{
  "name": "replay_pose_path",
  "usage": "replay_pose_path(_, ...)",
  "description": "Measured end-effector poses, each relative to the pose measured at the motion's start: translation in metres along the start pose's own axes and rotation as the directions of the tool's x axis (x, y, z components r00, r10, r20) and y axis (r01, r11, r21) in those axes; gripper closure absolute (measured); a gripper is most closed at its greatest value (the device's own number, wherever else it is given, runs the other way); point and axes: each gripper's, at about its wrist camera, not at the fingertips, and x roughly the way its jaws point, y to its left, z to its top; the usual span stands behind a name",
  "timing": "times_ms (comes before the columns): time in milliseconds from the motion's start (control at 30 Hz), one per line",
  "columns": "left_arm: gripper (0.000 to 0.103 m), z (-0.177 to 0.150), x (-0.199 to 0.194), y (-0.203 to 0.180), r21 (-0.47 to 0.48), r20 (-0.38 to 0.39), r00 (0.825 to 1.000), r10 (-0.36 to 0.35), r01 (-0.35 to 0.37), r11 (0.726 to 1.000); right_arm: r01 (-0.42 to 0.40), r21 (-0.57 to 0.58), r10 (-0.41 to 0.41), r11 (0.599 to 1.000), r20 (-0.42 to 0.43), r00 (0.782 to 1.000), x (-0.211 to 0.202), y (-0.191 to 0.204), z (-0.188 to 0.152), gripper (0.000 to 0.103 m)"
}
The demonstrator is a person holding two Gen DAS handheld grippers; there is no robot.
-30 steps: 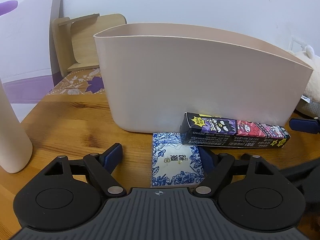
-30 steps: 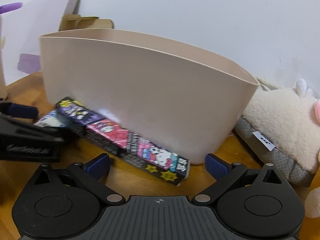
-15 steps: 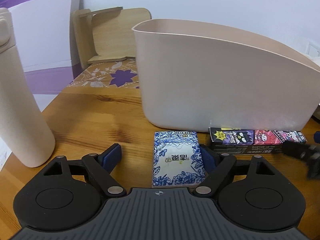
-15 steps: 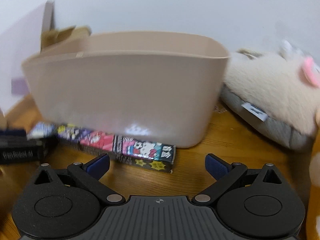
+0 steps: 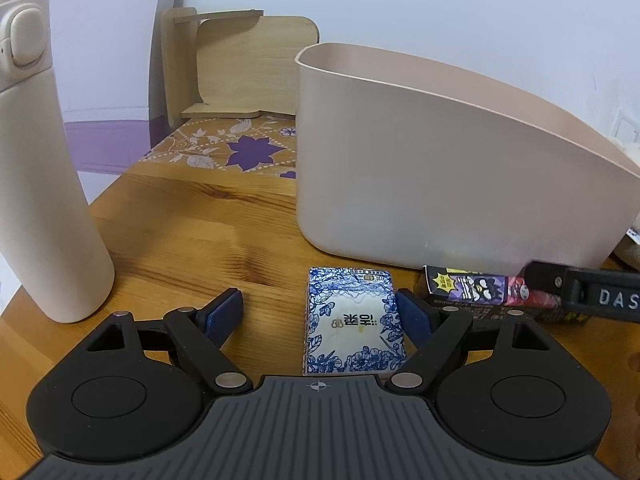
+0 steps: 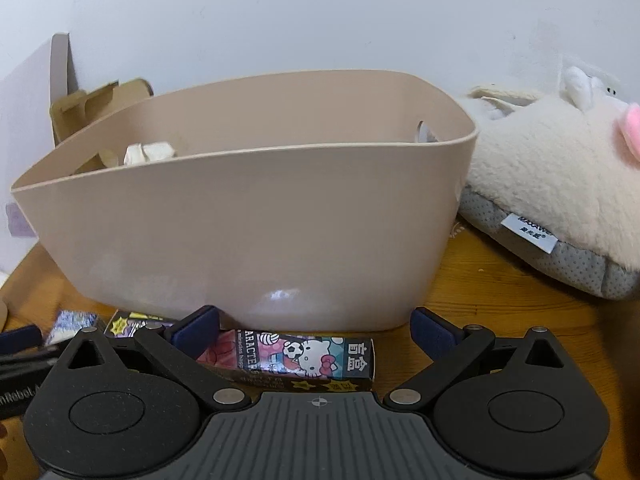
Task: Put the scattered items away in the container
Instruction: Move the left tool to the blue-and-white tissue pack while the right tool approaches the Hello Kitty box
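A blue-and-white tissue pack (image 5: 354, 320) lies flat on the wooden table between the fingers of my left gripper (image 5: 320, 314), which is open; the pack sits close beside the right pad, far from the left one. A long cartoon-printed box (image 6: 304, 356) lies along the foot of the beige container (image 6: 260, 220). My right gripper (image 6: 316, 330) is open just above the box, its left finger over the box's middle. The left wrist view shows the same box (image 5: 480, 292) with the right gripper's finger (image 5: 580, 292) across its right end. The container (image 5: 440, 184) holds a few pale items.
A tall cream bottle (image 5: 44, 184) stands at the left near the table edge. Behind the container are a wooden stand (image 5: 248, 68) and a floral mat (image 5: 240, 148). A plush slipper (image 6: 560, 184) lies right of the container. The tissue pack (image 6: 74, 324) shows at left.
The right gripper rolled level and closed in on the cartoon box, which now lies between its fingers. The left view swung left, showing more of the bottle; the right gripper's finger now covers the box's end.
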Motion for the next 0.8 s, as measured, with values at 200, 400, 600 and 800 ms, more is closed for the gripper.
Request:
replay_pose_path(200,0.019,0.002,-0.001,-0.001,-0.006,0.028,1.000,-0.012,0.012,1.000,-0.036,-0.023,0.034,0.999,-0.081,0.996,-0.013,-0.011,-0.002,0.000)
replay_pose_path(400,0.019,0.004,0.007,-0.010,0.033,0.077,0.994,0.079,-0.081,0.996,-0.006,-0.020,0.004,1.000,-0.063,0.998,-0.034,-0.036,-0.021,0.000)
replay_pose_path(600,0.018,0.007,0.027,-0.018,0.083,0.035,0.999,0.037,-0.040,0.996,0.019,-0.038,-0.022,0.999,-0.079,0.997,-0.030,-0.036,-0.031,0.000)
replay_pose_path(800,0.018,-0.001,0.021,-0.028,0.141,0.029,0.998,-0.051,0.046,0.989,0.085,-0.078,-0.090,0.993,-0.071,0.993,-0.026,-0.034,-0.034,0.000)
